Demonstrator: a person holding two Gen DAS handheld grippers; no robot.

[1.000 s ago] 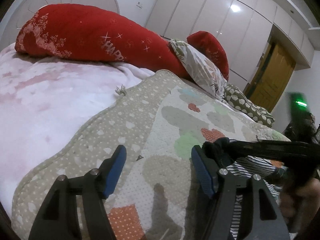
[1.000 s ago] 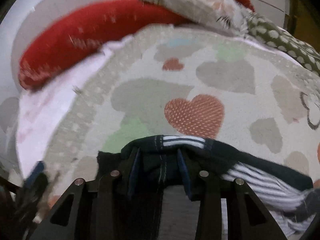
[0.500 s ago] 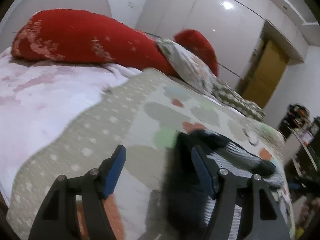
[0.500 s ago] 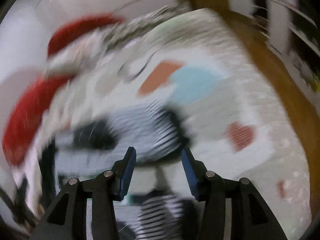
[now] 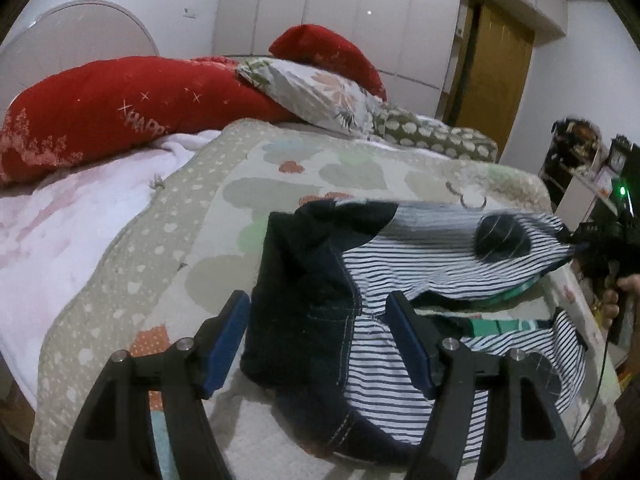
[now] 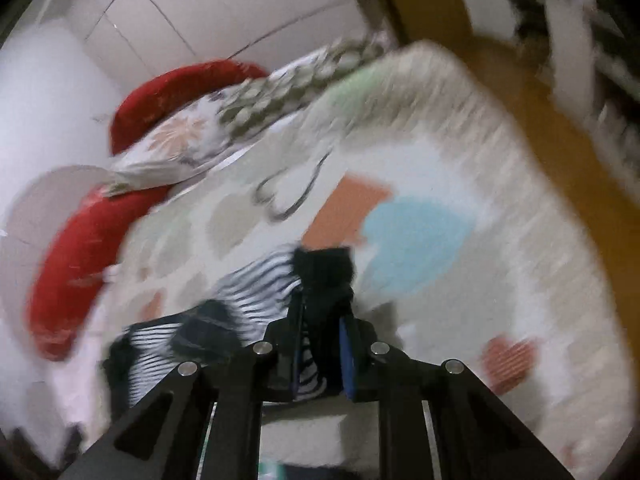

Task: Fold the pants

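Note:
The pants (image 5: 400, 256) are navy with white-striped panels and lie spread on the heart-patterned quilt (image 5: 192, 240). My left gripper (image 5: 318, 344) is open, its blue pads either side of the navy part, just above it. My right gripper (image 6: 322, 356) is shut on a dark end of the pants (image 6: 324, 276) and holds it up off the quilt; in the left wrist view it shows at the far right (image 5: 576, 246), pulling the striped leg taut. The right wrist view is motion-blurred.
Red pillows (image 5: 120, 104) and a floral pillow (image 5: 320, 96) lie at the head of the bed. A pink blanket (image 5: 60, 232) covers the left side. A wooden door (image 5: 492, 80) and a cluttered shelf (image 5: 576, 152) stand beyond the bed's right edge.
My right gripper let go of the pants' dark edge, swung right, and has shut on another dark end, lifting it. My left gripper, still open, now has the pants between its pads.

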